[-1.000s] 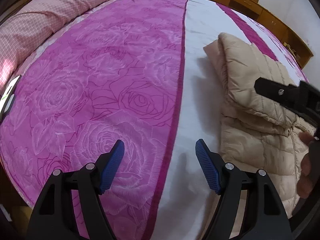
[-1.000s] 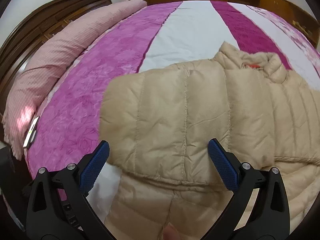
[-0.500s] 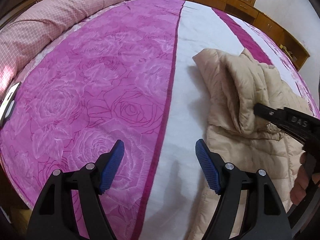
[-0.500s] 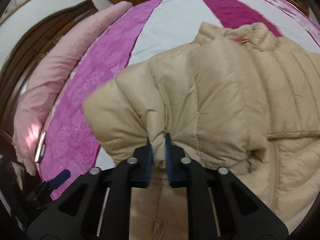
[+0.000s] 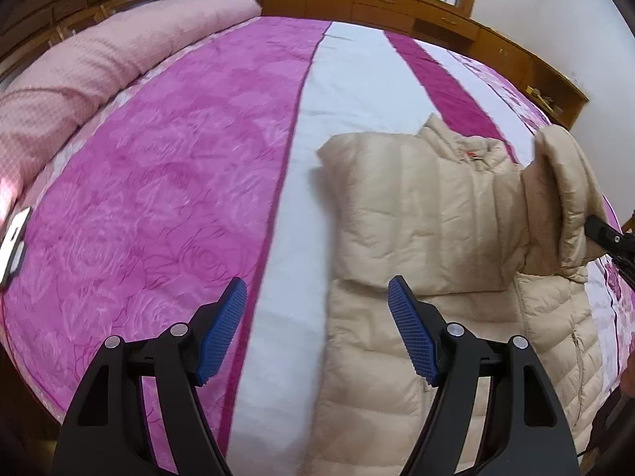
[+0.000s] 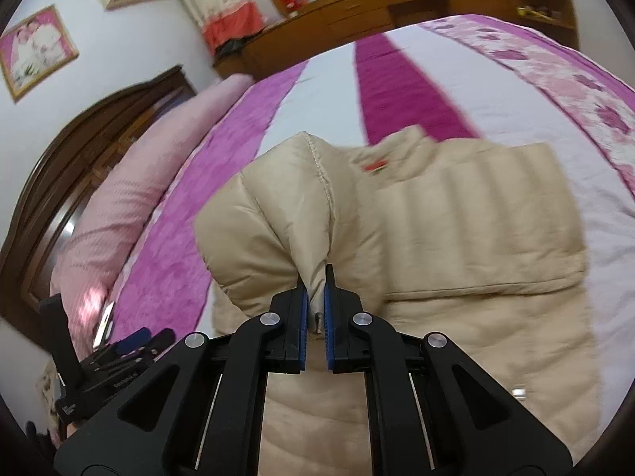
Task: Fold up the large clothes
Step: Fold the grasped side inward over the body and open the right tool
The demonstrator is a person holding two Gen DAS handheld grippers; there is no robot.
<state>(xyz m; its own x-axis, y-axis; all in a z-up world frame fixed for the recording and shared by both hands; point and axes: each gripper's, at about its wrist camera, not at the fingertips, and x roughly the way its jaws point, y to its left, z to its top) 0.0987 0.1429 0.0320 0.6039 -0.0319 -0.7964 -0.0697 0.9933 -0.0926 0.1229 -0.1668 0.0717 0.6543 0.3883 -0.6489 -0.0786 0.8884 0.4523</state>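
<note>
Puffer jacket [image 5: 428,214] pinched by right gripper, left gripper free

Nearest in right wrist view: right gripper [image 6: 315,309] clamped tight on a bunched fold of beige quilted sleeve [image 6: 274,214], blue pads [image 6: 302,329] pressed nearly together with fabric between. Sleeve raised off jacket body, seam running up over the top of the fold. Seen from left wrist view as a lifted hump [image 5: 563,194] at jacket's right side, black gripper tip just beside it.

Nearest in left wrist view: left gripper [image 5: 317,325] spread wide, nothing between pads, hovering over white stripe of bedspread [image 5: 293,166] at jacket's left edge. Right pad [image 5: 408,333] overlapping jacket hem area in view; contact cannot be told.

Further out: jacket body flat on bed, collar with small red tag [image 5: 472,154] pointing away. Magenta rose-pattern band [image 5: 166,182] left of jacket. Phone [image 5: 14,244] at far left edge of bed. Pink pillow roll [image 5: 99,63] along headboard side. Wooden cabinets [image 5: 397,4] beyond the bed.
</note>
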